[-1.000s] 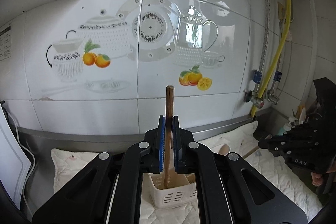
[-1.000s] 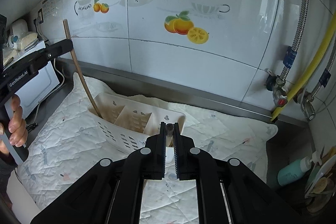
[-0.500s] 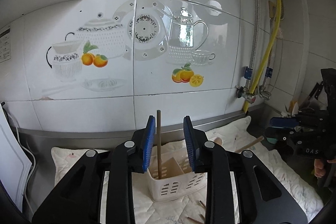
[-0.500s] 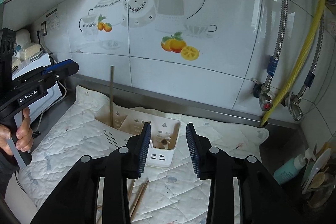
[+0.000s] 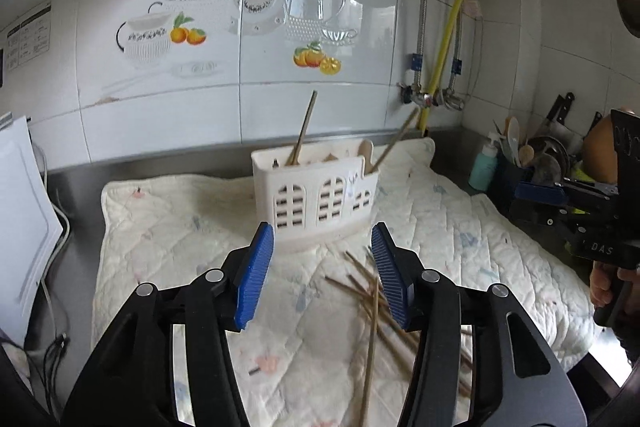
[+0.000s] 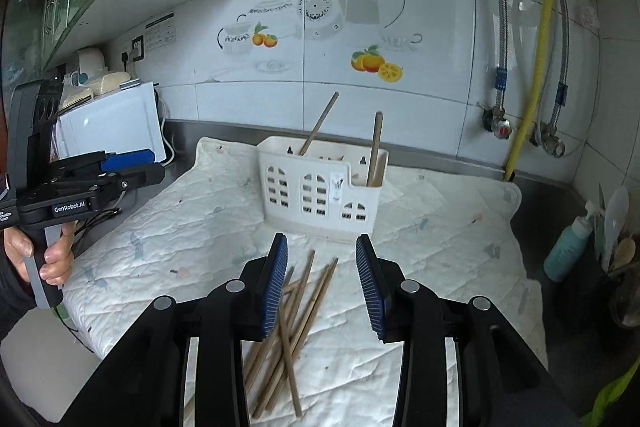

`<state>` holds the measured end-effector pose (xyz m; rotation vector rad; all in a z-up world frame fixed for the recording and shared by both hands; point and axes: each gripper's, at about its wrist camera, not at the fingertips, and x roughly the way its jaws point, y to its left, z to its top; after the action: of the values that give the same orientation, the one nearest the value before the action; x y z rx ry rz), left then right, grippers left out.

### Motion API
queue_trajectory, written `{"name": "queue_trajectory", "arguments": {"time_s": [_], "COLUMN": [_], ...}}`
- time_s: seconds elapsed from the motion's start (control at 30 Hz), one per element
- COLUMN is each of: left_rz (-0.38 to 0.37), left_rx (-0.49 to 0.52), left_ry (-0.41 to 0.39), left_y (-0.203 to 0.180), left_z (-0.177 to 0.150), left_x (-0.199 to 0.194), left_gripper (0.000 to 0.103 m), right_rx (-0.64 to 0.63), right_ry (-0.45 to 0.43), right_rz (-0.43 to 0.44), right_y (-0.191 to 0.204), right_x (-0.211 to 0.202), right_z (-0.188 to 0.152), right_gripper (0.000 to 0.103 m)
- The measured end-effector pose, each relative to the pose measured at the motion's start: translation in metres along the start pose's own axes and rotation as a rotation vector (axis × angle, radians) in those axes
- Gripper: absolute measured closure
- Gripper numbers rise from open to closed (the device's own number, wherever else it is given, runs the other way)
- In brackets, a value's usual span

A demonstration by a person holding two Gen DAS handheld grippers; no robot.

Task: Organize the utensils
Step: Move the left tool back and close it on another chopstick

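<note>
- Both grippers have let go and pulled back from the white slotted plastic utensil caddy (image 5: pixel 320 195): a second ago each was pinched on a stick over it, and now those sticks stand inside on their own.
- One thin brown wooden chopstick (image 5: pixel 304 127) leans in the caddy's left compartment; a thicker brown wooden handle (image 6: pixel 375 151) stands in the right-hand one.
- At the left gripper (image 5: pixel 320 279) the blue pads are apart and opening wider, with nothing between them.
- At the right gripper (image 6: pixel 322 283) the jaws stand spread as well, a little narrower, and empty.
- My guess is that two pieces are filed and the next pick is about to start, since both grippers are tipped down toward the heap.
- That heap of loose bamboo chopsticks (image 6: pixel 296 303) lies crossed on the quilted cream cloth (image 5: pixel 460 227) just in front of the caddy; most of the job looks undone.
- Under the cloth is a steel desk (image 6: pixel 536 187) against a white tiled wall with teapot and orange decals (image 5: pixel 312 27).
- Off to the right sit a teal pump bottle (image 6: pixel 568 247) and a yellow gas hose (image 6: pixel 532 75); a white appliance (image 6: pixel 116 123) stands at the left.
</note>
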<state>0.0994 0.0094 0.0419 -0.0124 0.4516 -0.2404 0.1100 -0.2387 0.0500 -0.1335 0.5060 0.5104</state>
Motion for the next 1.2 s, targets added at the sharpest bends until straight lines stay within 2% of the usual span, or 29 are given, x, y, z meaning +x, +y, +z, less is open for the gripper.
{"name": "queue_trajectory", "arguments": {"time_s": [0.3, 0.5, 0.53, 0.7, 0.77, 0.8, 1.0, 1.07, 1.2], "left_rz": [-0.008, -0.031, -0.028, -0.050, -0.051, -0.054, -0.046, -0.051, -0.056], "left_rx": [-0.045, -0.063, -0.054, -0.033, -0.028, -0.023, -0.006, -0.001, 0.002], "left_ry": [0.124, 0.178, 0.186, 0.204, 0.214, 0.219, 0.233, 0.235, 0.229], "left_y": [-0.009, -0.014, -0.016, -0.020, -0.021, -0.022, -0.022, -0.022, -0.023], "left_z": [-0.100, -0.142, -0.147, -0.165, -0.169, -0.171, -0.175, -0.176, -0.176], "left_x": [-0.025, -0.029, -0.029, -0.021, -0.016, -0.013, 0.001, 0.004, 0.008], "left_gripper": [0.047, 0.048, 0.052, 0.072, 0.074, 0.079, 0.080, 0.085, 0.086], "right_rx": [0.059, 0.134, 0.145, 0.169, 0.172, 0.176, 0.202, 0.203, 0.209], "right_ry": [0.051, 0.069, 0.070, 0.088, 0.092, 0.094, 0.106, 0.110, 0.118], "right_rz": [-0.012, -0.013, -0.014, -0.008, -0.009, -0.008, -0.003, -0.004, 0.001], "right_y": [0.018, 0.017, 0.016, 0.012, 0.012, 0.011, 0.006, 0.004, 0.002], "right_x": [-0.006, -0.003, -0.002, 0.003, 0.006, 0.007, 0.014, 0.016, 0.021], "right_z": [-0.087, -0.115, -0.118, -0.125, -0.127, -0.128, -0.132, -0.132, -0.134], "right_gripper": [0.068, 0.067, 0.067, 0.068, 0.068, 0.068, 0.068, 0.068, 0.068]}}
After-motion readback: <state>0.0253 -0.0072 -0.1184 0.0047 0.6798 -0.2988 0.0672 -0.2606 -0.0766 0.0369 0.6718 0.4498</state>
